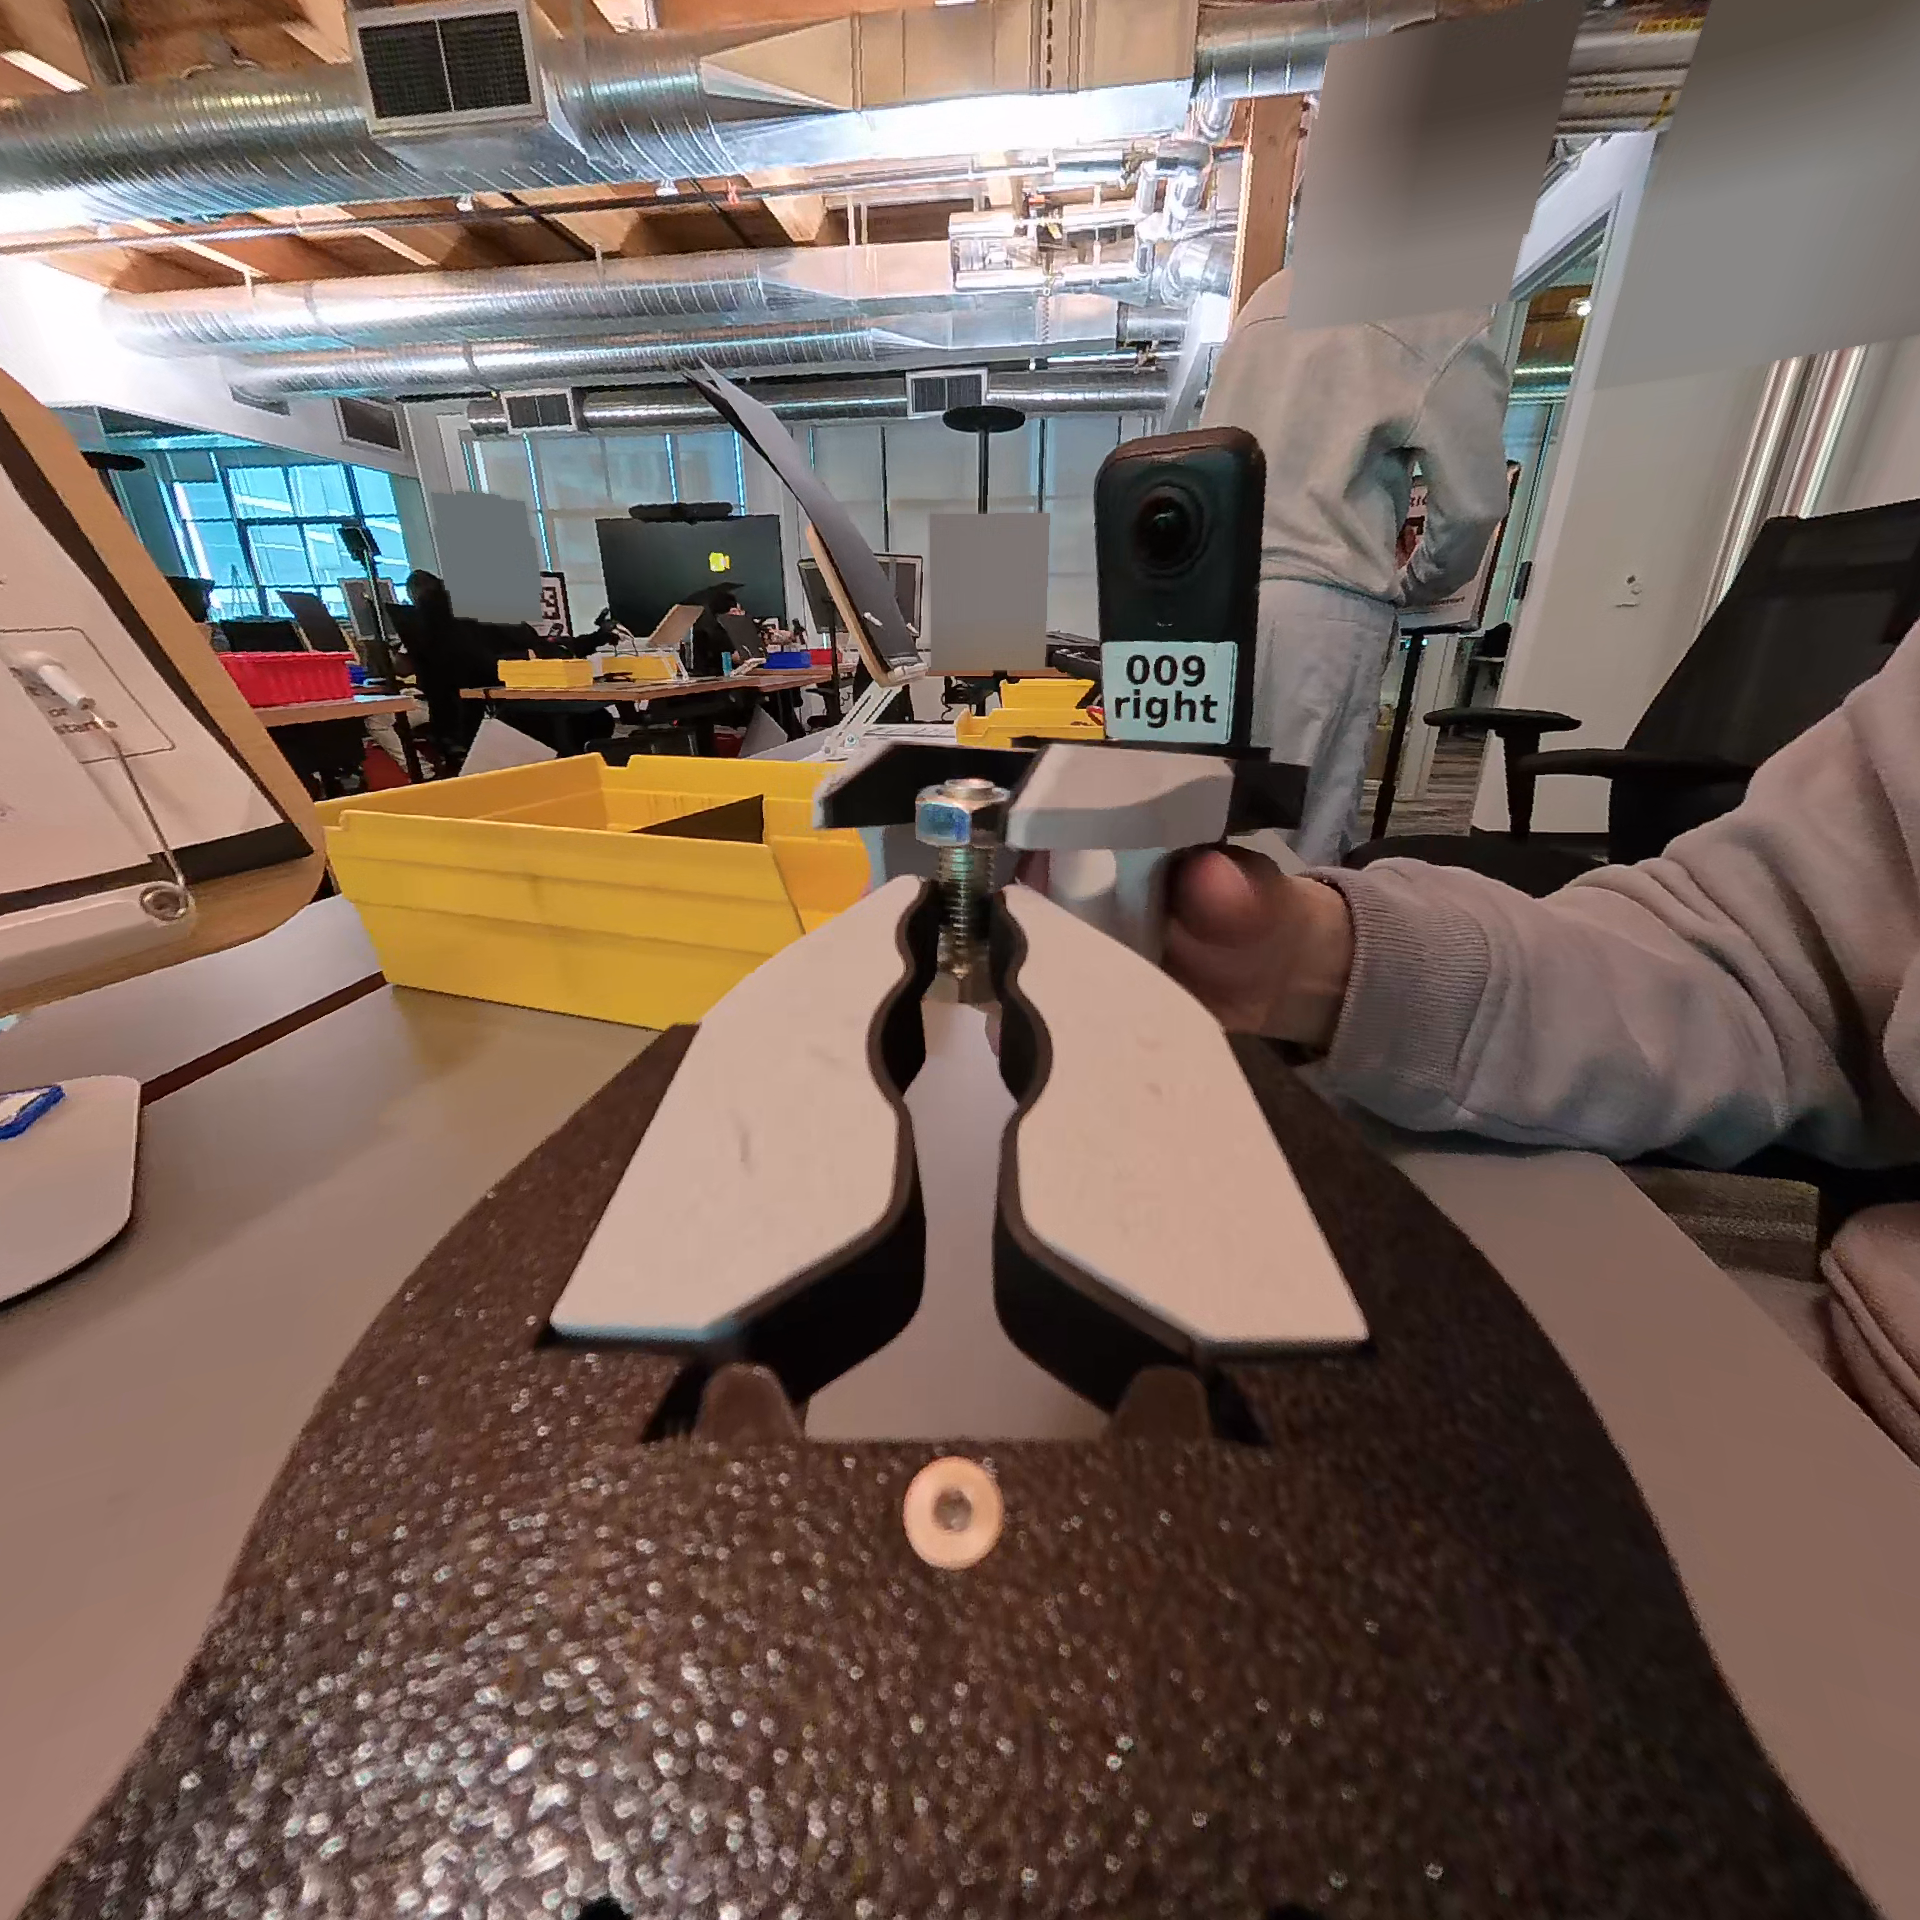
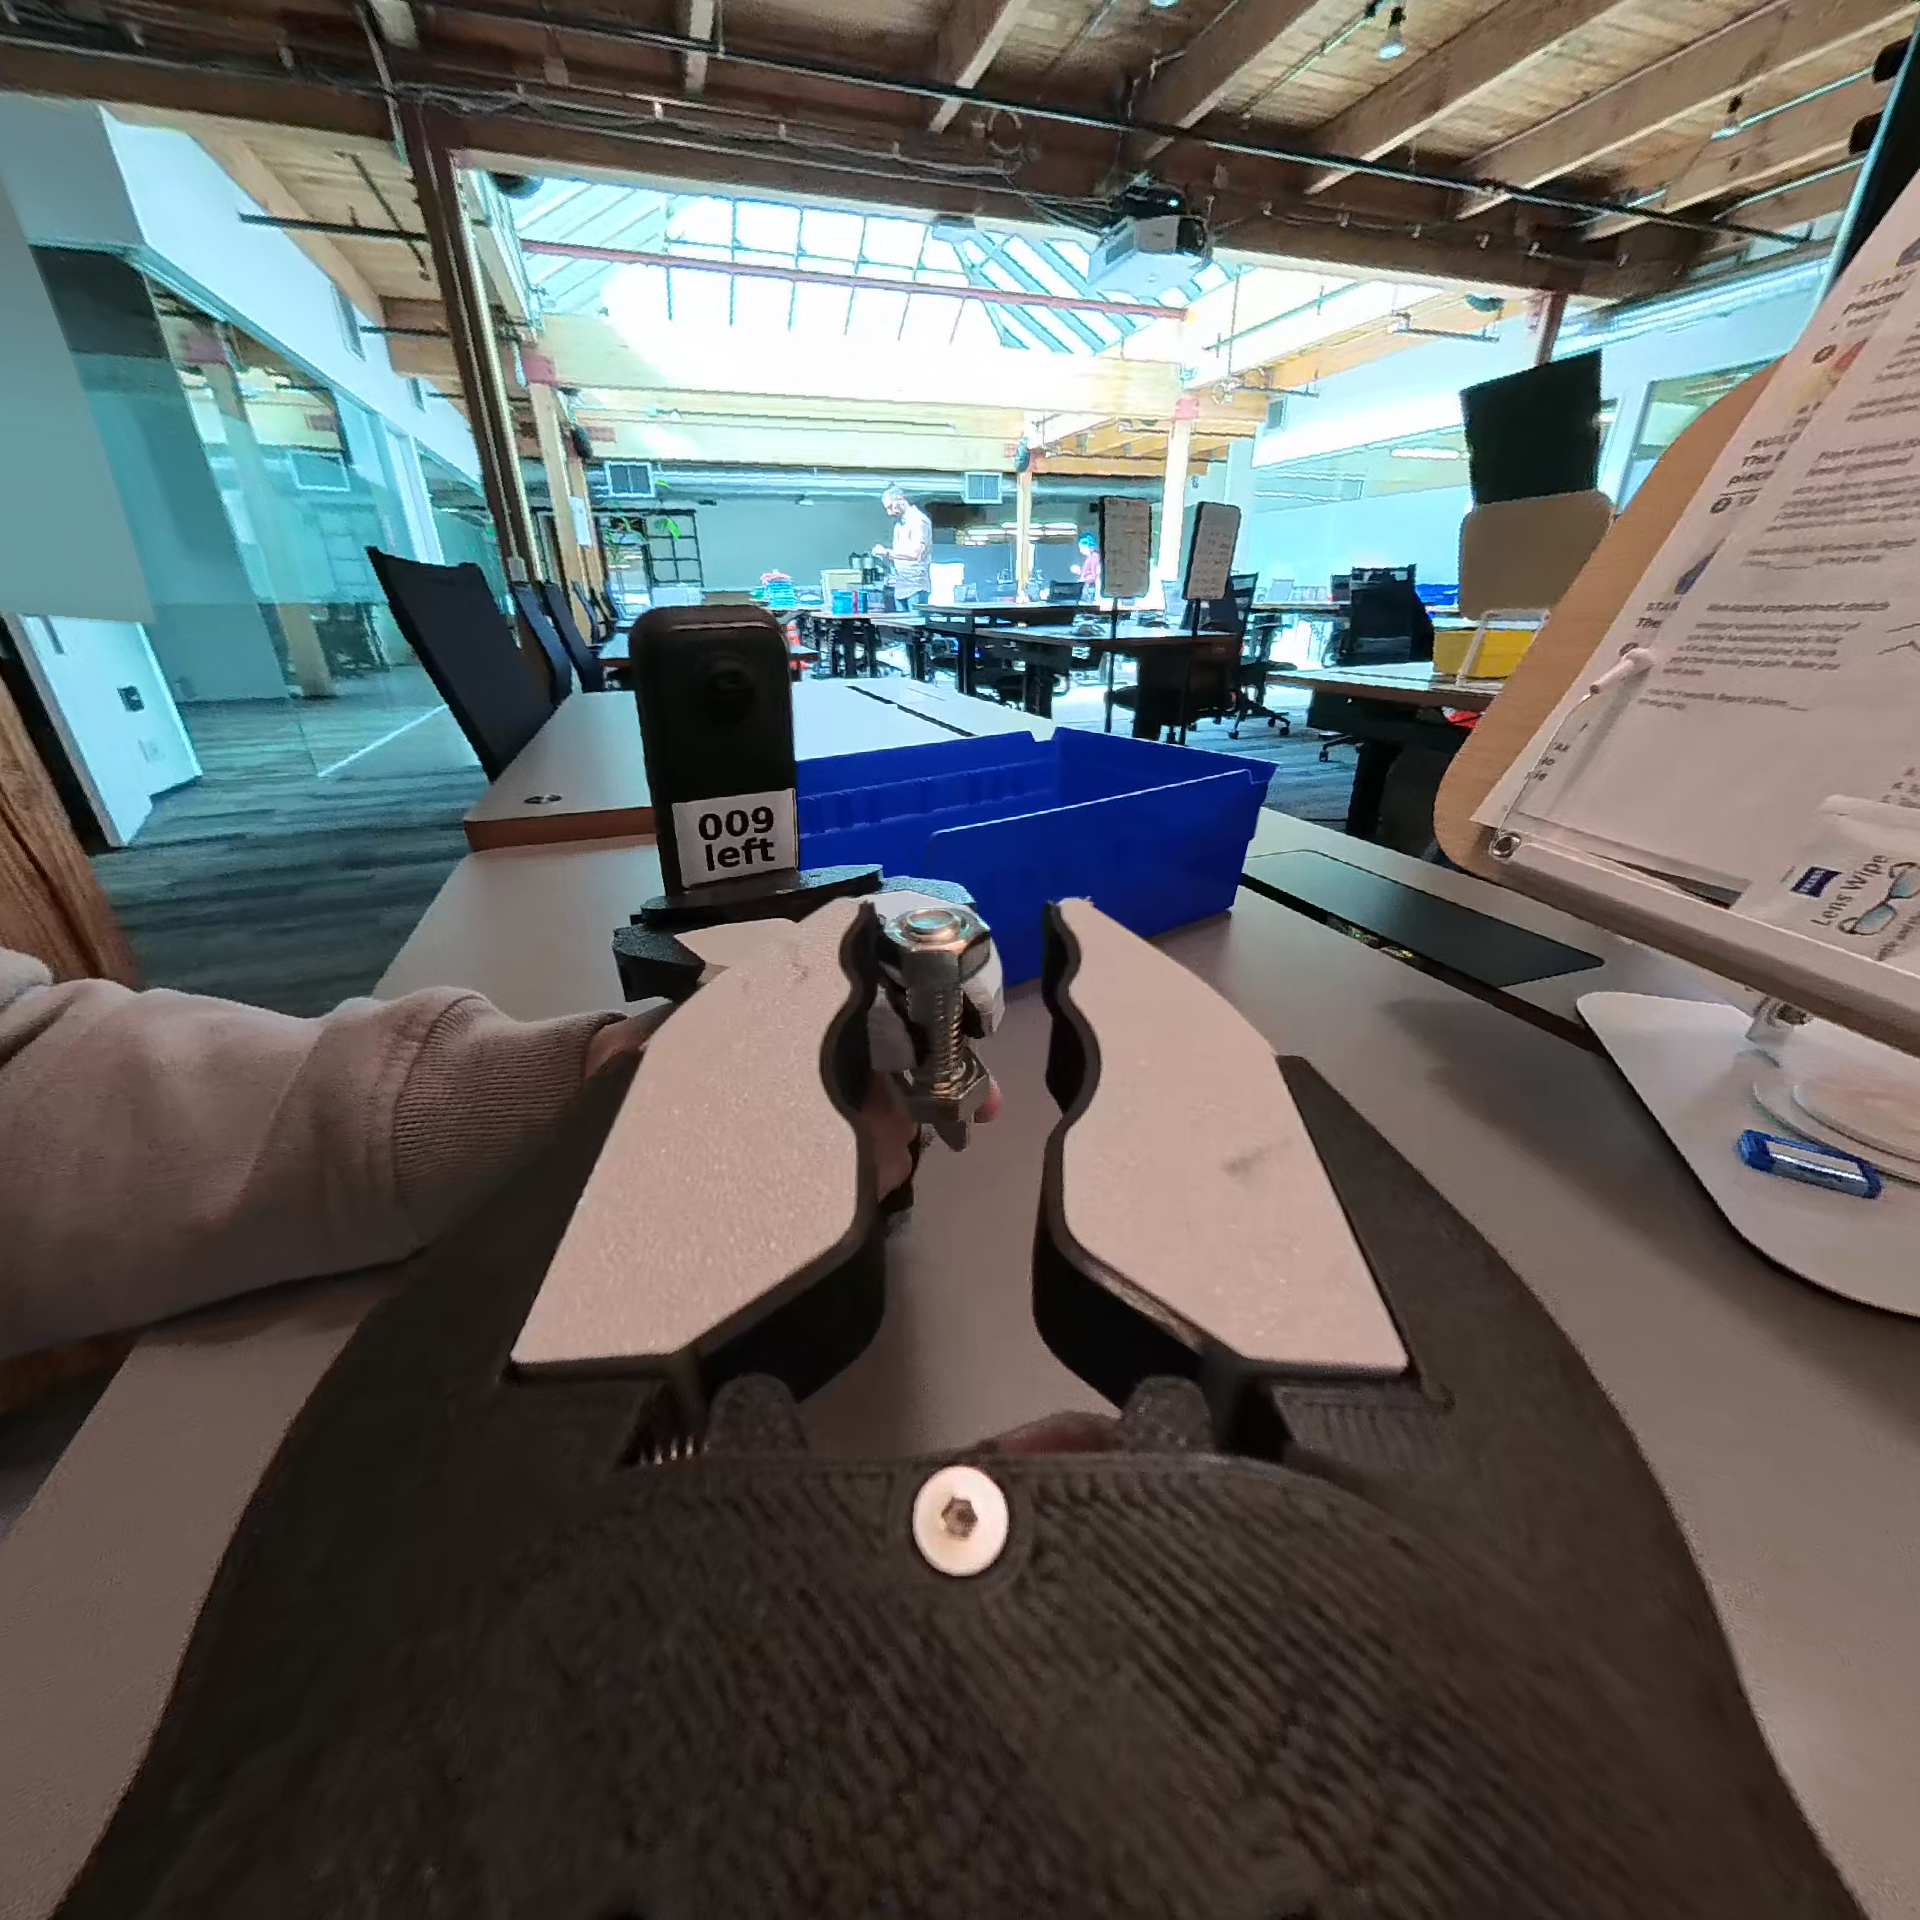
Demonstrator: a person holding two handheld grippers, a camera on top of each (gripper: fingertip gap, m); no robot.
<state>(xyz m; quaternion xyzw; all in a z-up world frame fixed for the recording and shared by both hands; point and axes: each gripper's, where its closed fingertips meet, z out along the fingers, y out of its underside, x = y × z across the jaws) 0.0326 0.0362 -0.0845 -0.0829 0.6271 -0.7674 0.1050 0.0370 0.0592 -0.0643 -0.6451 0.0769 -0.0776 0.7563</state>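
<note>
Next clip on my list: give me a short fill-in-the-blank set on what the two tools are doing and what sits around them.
1. The left tool is clamped on the threaded shaft of a metal ____.
2. Near the top of that shaft sits a six-sided ____, between the spread fingers of the right tool.
3. The bin behind the tools in the left wrist view is ____.
4. The bin in the right wrist view is ____.

Missing words: bolt; nut; yellow; blue
</note>
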